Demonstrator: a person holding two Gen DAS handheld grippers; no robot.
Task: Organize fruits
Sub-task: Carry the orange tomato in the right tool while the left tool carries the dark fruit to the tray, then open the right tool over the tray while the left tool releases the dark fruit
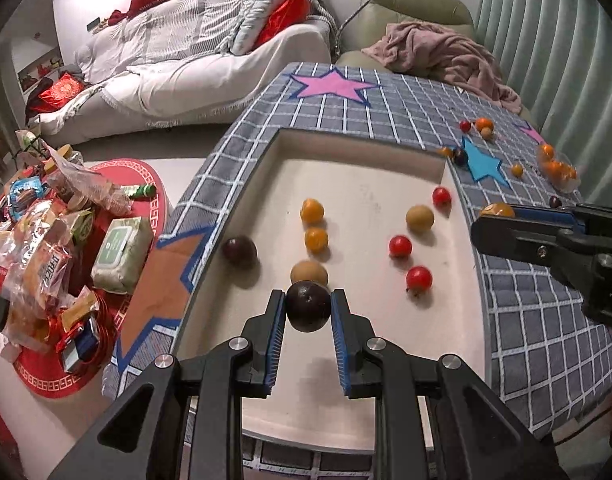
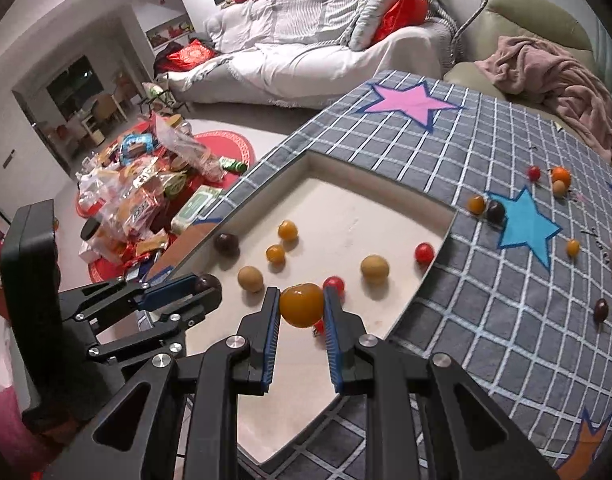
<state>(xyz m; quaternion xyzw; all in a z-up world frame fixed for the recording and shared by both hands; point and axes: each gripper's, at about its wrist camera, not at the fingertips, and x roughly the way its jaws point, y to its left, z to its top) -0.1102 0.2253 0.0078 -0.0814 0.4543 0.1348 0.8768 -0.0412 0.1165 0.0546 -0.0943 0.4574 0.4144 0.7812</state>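
Black left gripper (image 1: 308,309) squeezes a round dark purple fruit (image 1: 308,306); my right gripper (image 2: 301,307) squeezes a round orange fruit (image 2: 301,305), both above the white tray (image 1: 358,196) at twelve o'clock, to drop beside matching fruits.

Scattered fruits (image 1: 400,246) crowd the tray (image 1: 366,192); its far end lies bare.

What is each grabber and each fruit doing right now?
Left gripper: jaws shut on the dark plum.
Right gripper: jaws shut on the orange fruit.
White tray: loose fruit lying in it.
Red tomatoes: lying loose in the tray.
Checked cloth: spread flat, some fruit still on it.
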